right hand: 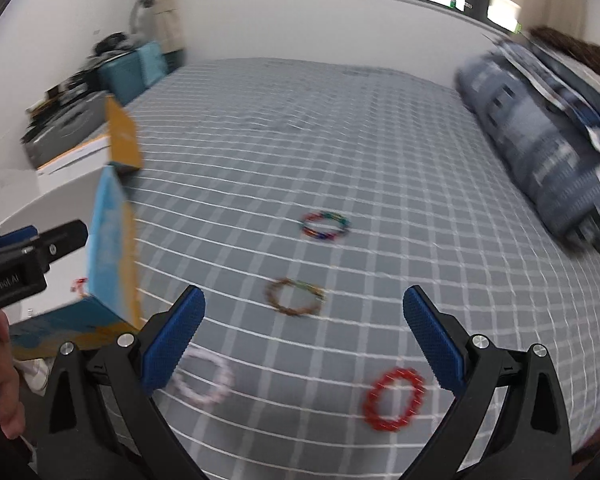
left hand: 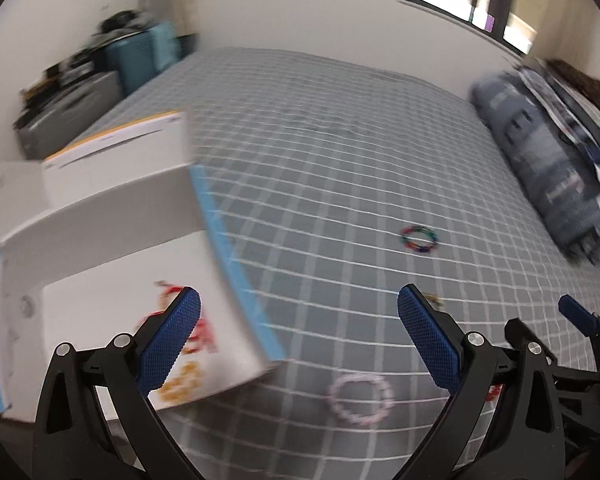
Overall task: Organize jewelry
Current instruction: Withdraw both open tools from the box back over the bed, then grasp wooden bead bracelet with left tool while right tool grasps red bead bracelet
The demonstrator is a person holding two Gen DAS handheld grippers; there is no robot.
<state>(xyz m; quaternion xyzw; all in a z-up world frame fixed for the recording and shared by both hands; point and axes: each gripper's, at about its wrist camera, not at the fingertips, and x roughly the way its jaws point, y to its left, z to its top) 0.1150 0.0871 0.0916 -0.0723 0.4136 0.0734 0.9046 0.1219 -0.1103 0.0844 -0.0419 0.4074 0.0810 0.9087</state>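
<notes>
While both tools are hanging above the bed (right hand: 380, 152), each with its blue pads spread wide and nothing between them, four bead bracelets are lying loose on the checked sheet beside the box (left hand: 112, 280). Taking that box as landmark in the right view, the white bracelet (right hand: 202, 378) is lying just off its near corner, the brown one (right hand: 294, 297) a little farther out, the multicolour one (right hand: 325, 225) beyond that, and the red one (right hand: 394, 399) farthest from it, under the right tool (right hand: 304, 344).

They are looking light, limp and probably elastic, so a pinch across one side of the beaded band should be holding better than pressing down on the soft bedding.

Looking down the left tool (left hand: 298, 340), its camera is showing bracelets already lying inside the box, which the right view is hiding behind the box wall; the red and brown ones are barely showing there.
</notes>
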